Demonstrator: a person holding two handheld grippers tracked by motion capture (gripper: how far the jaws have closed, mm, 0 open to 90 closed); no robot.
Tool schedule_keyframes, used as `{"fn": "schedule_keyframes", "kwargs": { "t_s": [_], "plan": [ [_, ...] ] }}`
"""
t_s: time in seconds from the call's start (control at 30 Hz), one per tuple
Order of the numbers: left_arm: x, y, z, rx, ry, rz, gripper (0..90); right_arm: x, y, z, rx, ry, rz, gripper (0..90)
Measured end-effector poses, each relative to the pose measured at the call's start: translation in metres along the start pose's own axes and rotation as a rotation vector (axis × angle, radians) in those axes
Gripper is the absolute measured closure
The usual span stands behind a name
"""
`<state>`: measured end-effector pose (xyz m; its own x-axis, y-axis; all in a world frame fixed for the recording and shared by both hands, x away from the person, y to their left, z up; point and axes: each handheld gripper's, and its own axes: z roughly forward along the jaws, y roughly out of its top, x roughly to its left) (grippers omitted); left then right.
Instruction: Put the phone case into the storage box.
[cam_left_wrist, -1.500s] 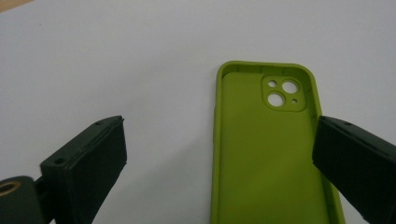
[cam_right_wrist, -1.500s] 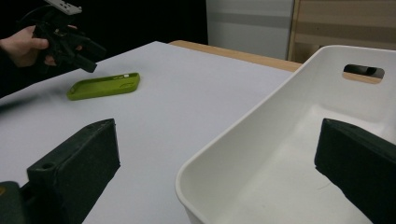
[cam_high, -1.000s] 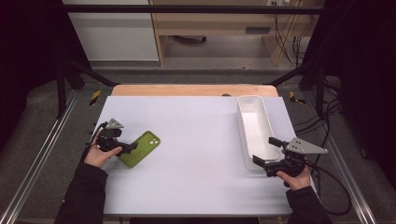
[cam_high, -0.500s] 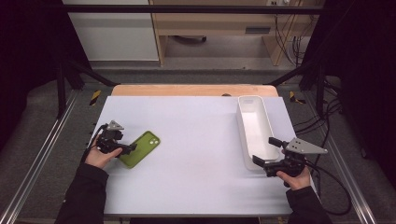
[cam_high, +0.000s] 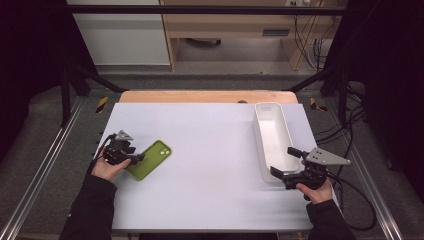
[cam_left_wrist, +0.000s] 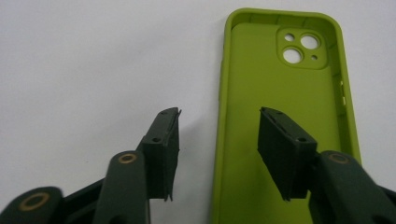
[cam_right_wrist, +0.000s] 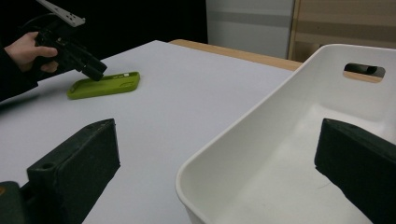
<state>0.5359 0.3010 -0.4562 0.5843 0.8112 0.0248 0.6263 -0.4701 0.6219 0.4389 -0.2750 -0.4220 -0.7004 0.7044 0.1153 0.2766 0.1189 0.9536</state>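
While the green case (cam_high: 149, 159) lies flat on the tabletop (cam_high: 210, 150), hollow side up and well to the left of the white bin (cam_high: 272, 140), the left gripper (cam_left_wrist: 219, 140) stands over its near end with jaws apart, one jaw outside the case's long side wall and the other above the inside floor. That wall sits between them, not yet pinched. From where I stand the case looks light, thin and rubbery, so it should flex rather than crack, and its matte skin ought to give the pads some bite; I'd take it by that side wall near the end, since the flat back offers no edge from above. A grip on one wall may let the far end, with the camera holes, droop. The right gripper (cam_high: 290, 165) waits with jaws wide, one on either side of the bin's near end wall, touching nothing that I can see.
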Motion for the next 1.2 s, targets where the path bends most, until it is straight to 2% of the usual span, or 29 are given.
{"fn": "schedule_keyframes", "kwargs": {
  "t_s": [0.33,0.63,0.9,1.2],
  "plan": [
    [0.0017,-0.0014,0.0020,0.032,-0.018,-0.004,61.4,0.0000,0.0000,-0.0001,0.000,0.000,0.000,0.5],
    [0.0052,-0.0023,0.0019,0.035,-0.042,-0.019,72.0,0.0000,0.0001,-0.0001,0.000,0.001,0.000,0.5],
    [0.0054,-0.0024,0.0026,0.027,-0.060,-0.014,78.3,0.0000,0.0001,-0.0002,0.000,0.001,0.001,0.5],
    [0.0048,-0.0031,0.0026,0.018,-0.042,0.002,84.8,-0.0001,0.0001,-0.0002,0.000,0.000,0.001,0.5]
  ]
}}
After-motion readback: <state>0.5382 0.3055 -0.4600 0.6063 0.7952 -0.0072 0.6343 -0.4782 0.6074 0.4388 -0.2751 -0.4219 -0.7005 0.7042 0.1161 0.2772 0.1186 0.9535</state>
